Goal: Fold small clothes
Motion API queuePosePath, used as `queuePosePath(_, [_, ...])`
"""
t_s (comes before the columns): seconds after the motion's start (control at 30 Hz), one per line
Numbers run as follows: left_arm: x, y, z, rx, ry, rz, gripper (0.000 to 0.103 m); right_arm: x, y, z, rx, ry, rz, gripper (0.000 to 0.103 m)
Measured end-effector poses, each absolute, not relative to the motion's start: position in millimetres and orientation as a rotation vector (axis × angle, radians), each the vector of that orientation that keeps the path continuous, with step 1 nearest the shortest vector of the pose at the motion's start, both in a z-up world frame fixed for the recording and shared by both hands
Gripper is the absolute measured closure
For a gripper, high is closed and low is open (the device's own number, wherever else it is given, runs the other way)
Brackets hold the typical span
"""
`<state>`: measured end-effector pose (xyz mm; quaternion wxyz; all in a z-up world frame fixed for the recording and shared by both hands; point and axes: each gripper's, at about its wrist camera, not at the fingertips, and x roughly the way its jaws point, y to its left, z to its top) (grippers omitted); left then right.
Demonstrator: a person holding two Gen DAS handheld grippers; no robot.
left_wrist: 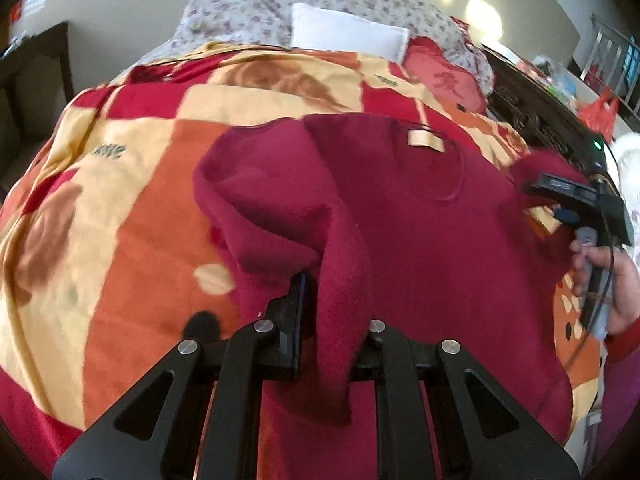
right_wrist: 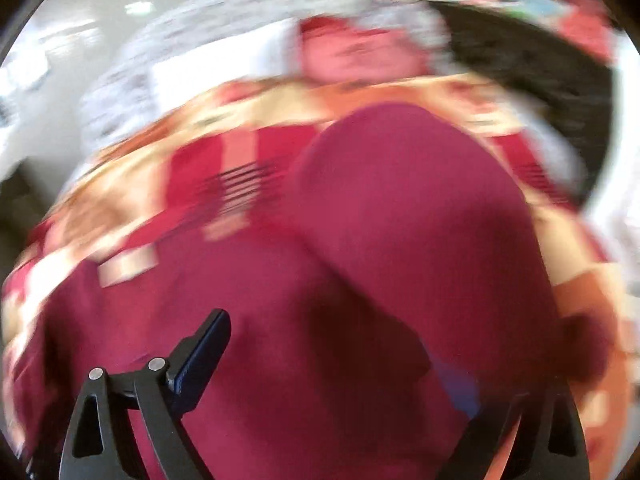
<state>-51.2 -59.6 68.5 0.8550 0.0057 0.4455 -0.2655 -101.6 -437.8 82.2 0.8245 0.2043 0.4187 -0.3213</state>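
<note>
A dark red fleece top [left_wrist: 420,216] lies on a red, orange and cream blanket [left_wrist: 132,200], with a beige neck label [left_wrist: 426,142] facing up. My left gripper [left_wrist: 334,300] is shut on a fold of its left sleeve side, lifted over the body. My right gripper [left_wrist: 576,200] shows at the right edge of the left wrist view, beside the top's right sleeve. In the blurred right wrist view the right gripper [right_wrist: 332,360] stands wide open, the top [right_wrist: 400,220] bulging over it; its right finger is hidden by cloth.
A floral quilt [left_wrist: 320,4] with a white pad [left_wrist: 348,34] and a pink pillow [left_wrist: 444,76] lie at the bed's far end. A dark carved headboard [left_wrist: 532,112] runs along the right. A red bag [left_wrist: 600,112] sits beyond it.
</note>
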Motion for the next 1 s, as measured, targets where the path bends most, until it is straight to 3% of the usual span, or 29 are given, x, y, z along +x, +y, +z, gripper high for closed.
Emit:
queuePosePath(0.13, [-44.7,-32.4,71.4,-0.019,0.922,-0.491,0.091,-100.7,-410.4,100.3,0.569,0.832,-0.411,0.012])
queuePosePath(0.33, [-31.4,6.4,64.8,-0.088,0.959,-0.411,0.091,-38.7,-283.9,84.4,0.595,0.942,0.148,0.012])
queuePosePath(0.63, [-36.2,14.8,59.3,-0.068,0.960,-0.404,0.091,56.7,-188.1,68.4,0.615,1.005,0.316,0.012])
queuePosePath(0.67, [-35.8,15.3,58.8,-0.073,0.962,-0.405,0.091,65.9,-182.0,63.1,0.625,1.025,0.328,0.015])
queuePosePath(0.73, [-35.8,16.3,59.1,-0.078,0.961,-0.405,0.091,82.1,-171.4,50.9,0.633,1.059,0.368,0.032])
queuePosePath(0.8, [-36.1,15.9,58.9,-0.076,0.961,-0.404,0.091,92.2,-160.3,39.3,0.608,1.087,0.358,0.056])
queuePosePath(0.83, [-35.7,15.2,58.4,-0.073,0.963,-0.404,0.091,93.6,-156.8,38.7,0.583,1.073,0.352,0.060])
queuePosePath(0.9, [-36.0,14.6,58.0,-0.067,0.965,-0.402,0.091,93.7,-151.6,43.5,0.527,1.044,0.338,0.083])
queuePosePath(1.0, [-36.3,13.8,60.7,-0.060,0.957,-0.402,0.091,84.2,-155.5,59.8,0.490,0.997,0.341,0.090])
